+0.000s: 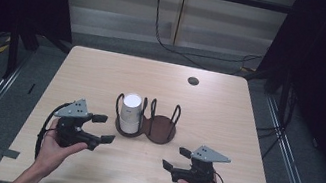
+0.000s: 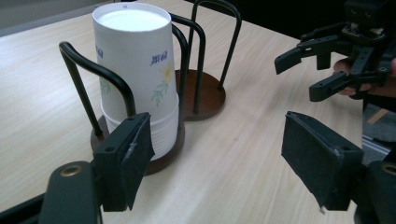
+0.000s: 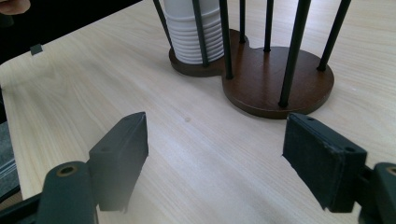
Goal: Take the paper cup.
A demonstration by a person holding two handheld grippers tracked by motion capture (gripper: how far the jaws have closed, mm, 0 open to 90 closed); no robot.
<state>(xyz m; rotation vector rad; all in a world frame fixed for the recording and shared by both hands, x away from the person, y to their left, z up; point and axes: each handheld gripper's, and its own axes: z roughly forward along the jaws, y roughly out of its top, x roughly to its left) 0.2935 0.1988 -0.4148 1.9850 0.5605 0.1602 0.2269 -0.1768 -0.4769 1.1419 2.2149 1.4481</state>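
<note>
Table [image 1: 103,76]: bare wood under both grippers
Cup holder [image 1: 162,131]: ahead of both jaw pairs, right ring empty
Paper cups [image 1: 130,112]: upside-down stack in left ring, likely light, thin, crushable; grip gently at mid wall
Left gripper [image 1: 104,128]: jaws apart, nothing held
Right gripper [image 1: 175,158]: jaws apart, nothing held
Left gripper view: flower print [image 2: 163,86] on cups [image 2: 135,70]
Right gripper view: stacked rims [image 3: 196,39]

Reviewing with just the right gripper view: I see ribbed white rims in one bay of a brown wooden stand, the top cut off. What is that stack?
Observer: A stack of white paper cups, upside down; the closed base on top reaches about level with the black wire loops.
Operator: Any print?
Observer: A yellow flower and blue lettering on its side.
Operator: And the left hand-held gripper?
Observer: Left of the brown wooden two-bay stand, jaws open, nothing between them.
</note>
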